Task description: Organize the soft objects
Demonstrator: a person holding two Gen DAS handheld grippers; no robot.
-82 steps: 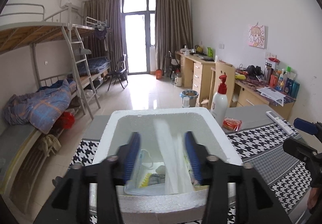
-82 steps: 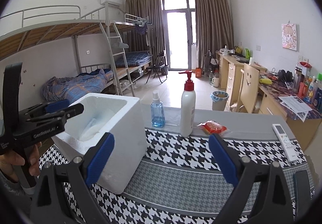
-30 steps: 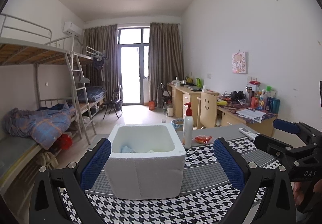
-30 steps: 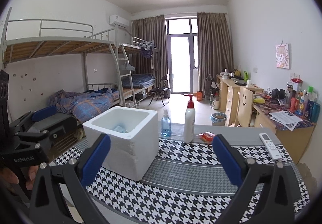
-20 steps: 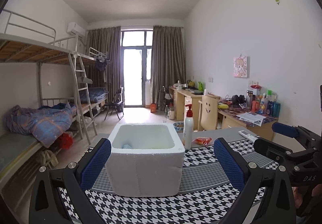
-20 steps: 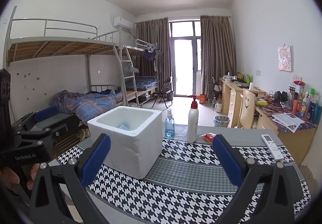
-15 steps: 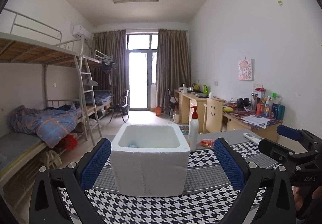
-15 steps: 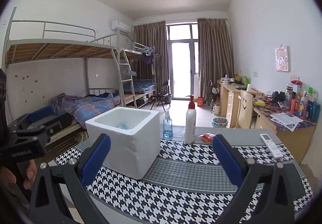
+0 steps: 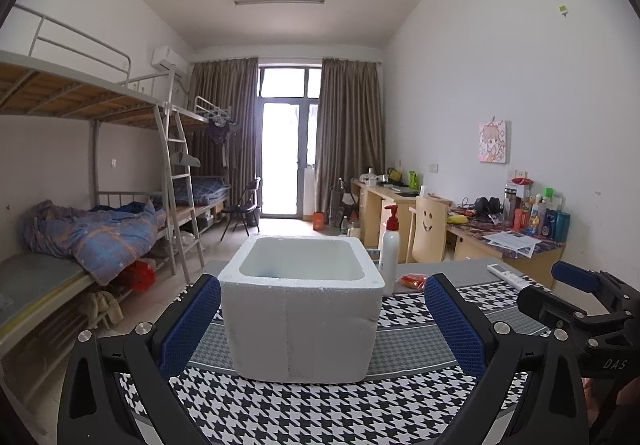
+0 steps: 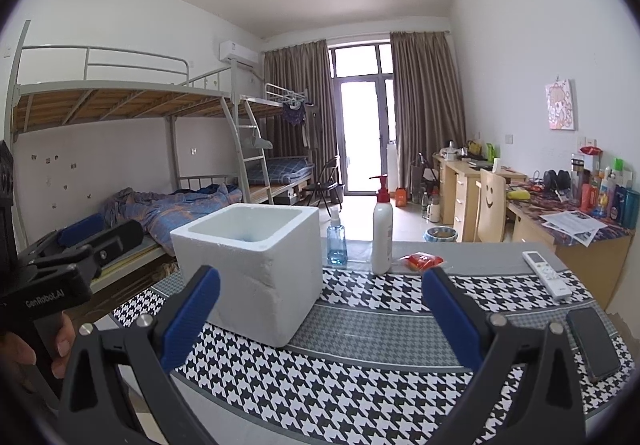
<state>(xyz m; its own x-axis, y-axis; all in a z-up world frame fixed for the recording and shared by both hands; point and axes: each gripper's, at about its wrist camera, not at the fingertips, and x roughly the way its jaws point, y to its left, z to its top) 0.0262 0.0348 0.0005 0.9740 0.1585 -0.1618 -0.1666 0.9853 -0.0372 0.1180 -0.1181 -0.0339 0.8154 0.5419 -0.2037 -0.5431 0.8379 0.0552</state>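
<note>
A white foam box (image 9: 302, 309) (image 10: 250, 265) stands on the houndstooth table cloth (image 9: 304, 409) (image 10: 360, 369); its inside is hidden from this low angle. My left gripper (image 9: 320, 321) is open and empty, pulled back in front of the box. My right gripper (image 10: 320, 319) is also open and empty, to the right of the box. A small red packet (image 9: 414, 280) (image 10: 421, 260) lies behind the box near the pump bottle.
A white pump bottle (image 10: 382, 231) and a blue spray bottle (image 10: 336, 241) stand behind the box. A white remote (image 10: 546, 274) and a black phone (image 10: 592, 341) lie at the right. Bunk beds (image 10: 120, 149) run along the left wall, desks (image 10: 560, 221) along the right.
Earlier my left gripper was over the box with a clear bag between its fingers. Now it is open, empty and drawn back. Both grippers have sunk lower, hiding the box's contents.
</note>
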